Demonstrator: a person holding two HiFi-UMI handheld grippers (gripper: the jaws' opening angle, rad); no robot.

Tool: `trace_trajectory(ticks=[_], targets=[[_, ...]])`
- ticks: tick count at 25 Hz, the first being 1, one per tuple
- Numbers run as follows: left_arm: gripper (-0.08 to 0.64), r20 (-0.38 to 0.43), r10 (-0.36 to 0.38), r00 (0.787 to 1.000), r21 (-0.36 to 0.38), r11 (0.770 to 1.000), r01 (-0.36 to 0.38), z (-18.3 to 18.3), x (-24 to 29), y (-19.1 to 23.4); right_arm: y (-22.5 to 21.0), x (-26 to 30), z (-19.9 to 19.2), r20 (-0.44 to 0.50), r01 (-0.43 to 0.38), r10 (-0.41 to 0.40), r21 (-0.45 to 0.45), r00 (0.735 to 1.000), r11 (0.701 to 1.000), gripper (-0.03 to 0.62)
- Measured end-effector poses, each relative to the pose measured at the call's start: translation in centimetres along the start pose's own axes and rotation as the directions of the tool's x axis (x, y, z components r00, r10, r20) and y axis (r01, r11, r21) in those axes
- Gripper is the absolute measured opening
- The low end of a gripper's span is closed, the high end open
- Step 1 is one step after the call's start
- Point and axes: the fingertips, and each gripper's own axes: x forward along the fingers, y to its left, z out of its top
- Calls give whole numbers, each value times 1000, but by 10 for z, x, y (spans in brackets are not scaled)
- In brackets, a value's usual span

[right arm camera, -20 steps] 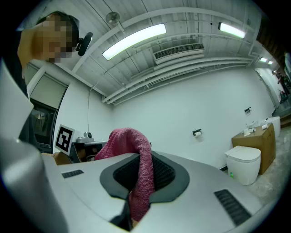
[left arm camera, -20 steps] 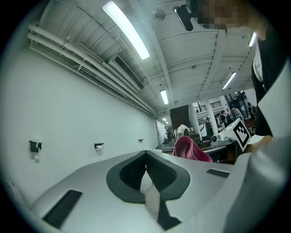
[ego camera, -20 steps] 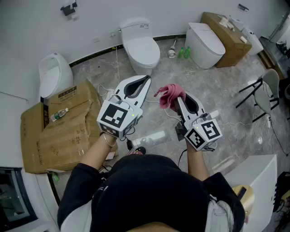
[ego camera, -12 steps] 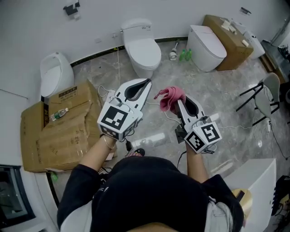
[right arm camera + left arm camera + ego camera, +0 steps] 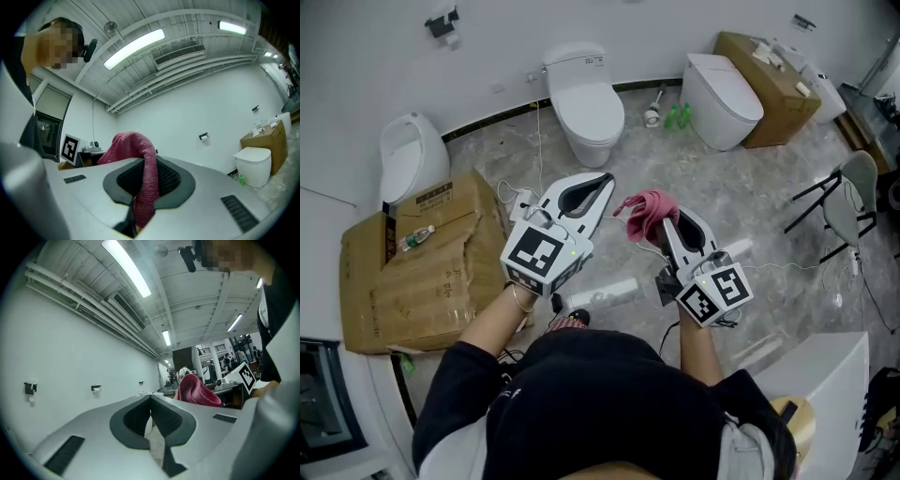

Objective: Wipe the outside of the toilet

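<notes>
Closest in, two grippers are held out in front of a person in a dark top, above a grey marbled floor [image 5: 750, 202]. The left gripper [image 5: 606, 178] is seen with its jaws brought together, and nothing is caught between them. The right gripper [image 5: 666, 217] is clamped on a pink cloth [image 5: 645, 210]. In the right gripper view the cloth [image 5: 146, 183] is pinched between the jaws, and its loose end is bunched up over the tips. The two grippers are held side by side, tips pointed away from the body.

Just beneath them, a clear bottle [image 5: 605, 292] is seen lying on the floor. To the left, flattened cardboard [image 5: 412, 272] is spread out, with a urinal [image 5: 412, 150] beyond it.

Farther off, the toilet [image 5: 586, 98] is stood against the white wall, lid down, well apart from both grippers and the cloth. A second toilet [image 5: 722, 86] is placed to its right.
</notes>
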Motion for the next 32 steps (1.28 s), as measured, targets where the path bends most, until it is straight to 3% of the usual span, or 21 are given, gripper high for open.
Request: trace_trajectory(ticks=[9, 14, 24, 32], targets=[[9, -50, 47, 998, -18, 999, -48, -11, 1, -9, -23, -21, -5, 21, 6, -8, 77, 1000, 997, 55], [9, -57, 16, 998, -41, 999, -18, -30, 8, -4, -35, -19, -12, 10, 39, -40, 65, 999, 997, 55], [9, 17, -49, 999, -48, 998, 49, -26, 62, 38, -72, 16, 7, 14, 110, -109, -12, 994, 994, 55], [9, 24, -26, 999, -55, 998, 27, -28, 86, 104, -92, 82, 10, 0, 90, -90, -28, 996, 996, 55]])
